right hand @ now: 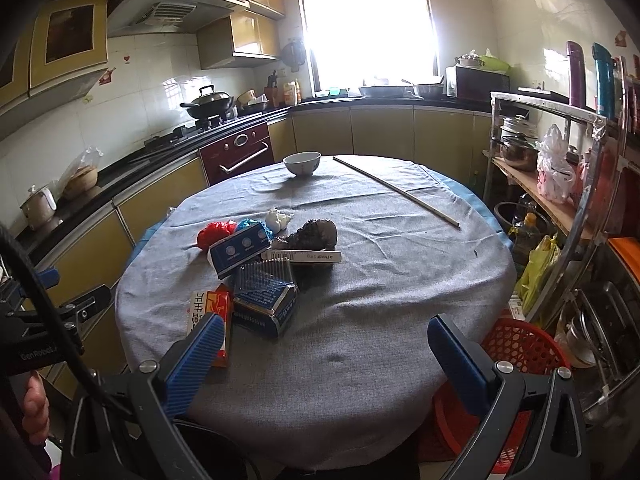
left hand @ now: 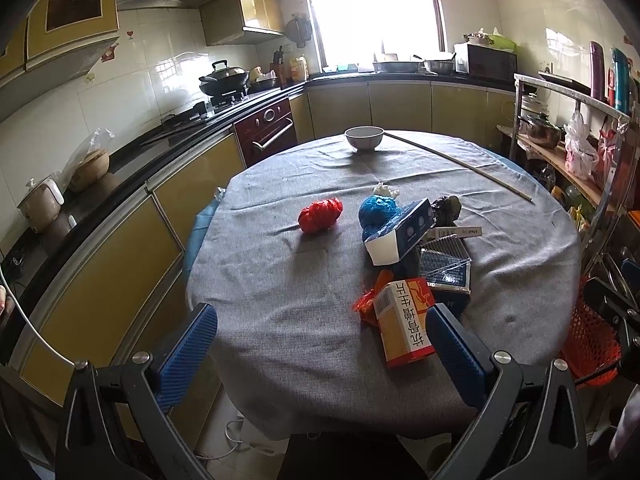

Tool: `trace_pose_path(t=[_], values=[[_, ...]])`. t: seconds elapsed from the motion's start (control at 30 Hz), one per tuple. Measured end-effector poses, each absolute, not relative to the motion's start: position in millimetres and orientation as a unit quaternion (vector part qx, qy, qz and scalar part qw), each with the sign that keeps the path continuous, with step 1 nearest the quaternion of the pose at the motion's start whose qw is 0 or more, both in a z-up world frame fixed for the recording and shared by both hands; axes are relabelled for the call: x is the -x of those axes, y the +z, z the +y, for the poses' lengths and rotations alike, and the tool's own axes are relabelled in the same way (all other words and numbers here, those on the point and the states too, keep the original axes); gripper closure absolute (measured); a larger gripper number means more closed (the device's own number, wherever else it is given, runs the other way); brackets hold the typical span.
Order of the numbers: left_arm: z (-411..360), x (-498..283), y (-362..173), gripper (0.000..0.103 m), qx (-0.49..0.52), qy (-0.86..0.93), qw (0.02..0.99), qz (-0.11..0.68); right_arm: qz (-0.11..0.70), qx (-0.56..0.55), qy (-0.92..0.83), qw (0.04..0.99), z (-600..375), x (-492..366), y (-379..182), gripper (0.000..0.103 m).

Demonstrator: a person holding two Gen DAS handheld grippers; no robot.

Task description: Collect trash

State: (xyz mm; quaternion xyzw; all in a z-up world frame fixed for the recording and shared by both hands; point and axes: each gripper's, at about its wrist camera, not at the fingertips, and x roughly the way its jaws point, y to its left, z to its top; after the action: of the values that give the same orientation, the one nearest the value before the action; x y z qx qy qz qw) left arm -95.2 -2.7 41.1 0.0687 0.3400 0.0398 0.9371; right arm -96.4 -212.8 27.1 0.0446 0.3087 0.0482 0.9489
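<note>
Both grippers — left gripper (left hand: 320,354), right gripper (right hand: 326,354) — are held spread, empty; low-centre, the orange-and-white cardboard carton (left hand: 404,322) is judged light, crushable — best pinched across its flat faces.

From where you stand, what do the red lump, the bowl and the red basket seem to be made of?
Red lump: thin crumpled plastic, probably a bag; glossy creases. Bowl: likely glazed ceramic; smooth white with a shine and a faint pattern. Red basket: moulded plastic by the look; stiff open lattice wall.
</note>
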Motion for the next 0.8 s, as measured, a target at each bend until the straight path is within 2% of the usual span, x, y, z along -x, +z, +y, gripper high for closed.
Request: trace_pose_path(t=[0.43,0.8], values=[[4.0,87.9,30.0,0.000,-0.053,0.024,0.930,0.364,0.320,-0.043,0.048,0.945,-212.2,88.1,15.3,0.000],[-8.8,61.3,-7.6,0.000,-0.023,-0.032,0.900,0.434,0.356,-0.064,0.049,0.931,-228.1,66.5,-17.4,0.000]])
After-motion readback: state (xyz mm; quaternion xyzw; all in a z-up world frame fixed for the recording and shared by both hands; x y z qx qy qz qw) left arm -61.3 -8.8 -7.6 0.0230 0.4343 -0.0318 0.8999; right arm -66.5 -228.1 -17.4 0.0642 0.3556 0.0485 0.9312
